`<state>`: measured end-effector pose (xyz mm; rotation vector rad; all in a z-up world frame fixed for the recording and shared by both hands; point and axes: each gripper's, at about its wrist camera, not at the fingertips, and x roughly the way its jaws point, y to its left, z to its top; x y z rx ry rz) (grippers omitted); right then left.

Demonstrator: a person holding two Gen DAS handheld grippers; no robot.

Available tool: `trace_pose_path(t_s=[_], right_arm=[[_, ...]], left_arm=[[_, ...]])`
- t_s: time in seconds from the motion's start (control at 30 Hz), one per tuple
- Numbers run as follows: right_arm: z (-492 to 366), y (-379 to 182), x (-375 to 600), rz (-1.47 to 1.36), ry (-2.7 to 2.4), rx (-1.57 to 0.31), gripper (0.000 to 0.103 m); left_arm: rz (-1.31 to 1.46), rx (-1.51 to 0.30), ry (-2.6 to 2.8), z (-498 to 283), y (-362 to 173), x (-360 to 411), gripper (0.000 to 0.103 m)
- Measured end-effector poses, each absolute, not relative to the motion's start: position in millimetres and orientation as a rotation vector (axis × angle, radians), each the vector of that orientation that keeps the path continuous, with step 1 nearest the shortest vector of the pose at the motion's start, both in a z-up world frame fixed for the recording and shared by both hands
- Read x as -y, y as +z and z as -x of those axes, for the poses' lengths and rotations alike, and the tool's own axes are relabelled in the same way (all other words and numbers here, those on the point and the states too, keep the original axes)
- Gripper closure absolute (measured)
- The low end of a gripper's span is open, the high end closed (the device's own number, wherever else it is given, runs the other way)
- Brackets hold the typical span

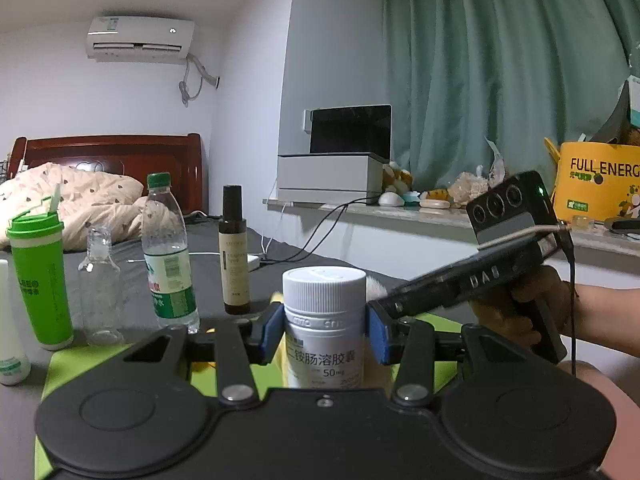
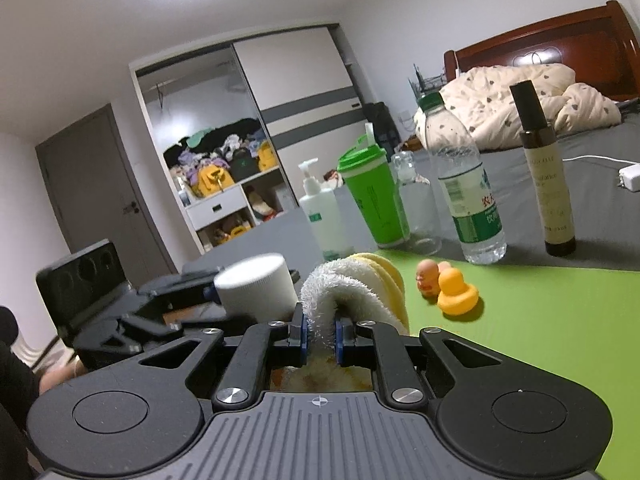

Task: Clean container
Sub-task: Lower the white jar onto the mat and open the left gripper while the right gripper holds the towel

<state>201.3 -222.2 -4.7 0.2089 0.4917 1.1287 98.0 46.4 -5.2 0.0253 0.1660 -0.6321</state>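
**Pill bottle held in one gripper, cloth pinched in the other**

The left gripper (image 1: 325,330) is closed around a white pill bottle (image 1: 324,320). Its two blue pads press on the bottle's sides just under the ribbed white cap, and the bottle stands upright between them. The bottle is directly in front of this gripper's camera, above a green mat (image 1: 424,364).

The right gripper (image 2: 321,336) has its jaws pressed nearly together, and they pinch a folded white and yellow cloth (image 2: 352,284). The cloth rises from between the pads and curls forward in a loop. In the right wrist view, the pill bottle (image 2: 256,288) is just to the left of the cloth and appears to touch it, though the picture is blurred there.

Ahead and to the right of the right gripper, a yellow rubber duck (image 2: 456,294) sits on the mat beside a small orange toy figure (image 2: 426,278). Further ahead stand a pump bottle (image 2: 320,210), a green tumbler (image 2: 374,200), a clear glass bottle (image 2: 416,204), a water bottle (image 2: 464,184) and a dark spray bottle (image 2: 546,172).
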Motion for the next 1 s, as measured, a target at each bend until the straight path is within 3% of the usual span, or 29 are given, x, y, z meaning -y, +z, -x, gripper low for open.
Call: trace_pose_path(t_s=[0.6,1.0], right_arm=[[-164,-14,226,-0.147,1.156,-0.521,0.09],[-137,-2,265,-0.274,1.027,-0.409,0.09]], left_arm=[[0.012,-0.199,-0.516,-124,-26,-55,0.06],[-0.024,-0.246,-0.294,-131,-49,-43,0.06]])
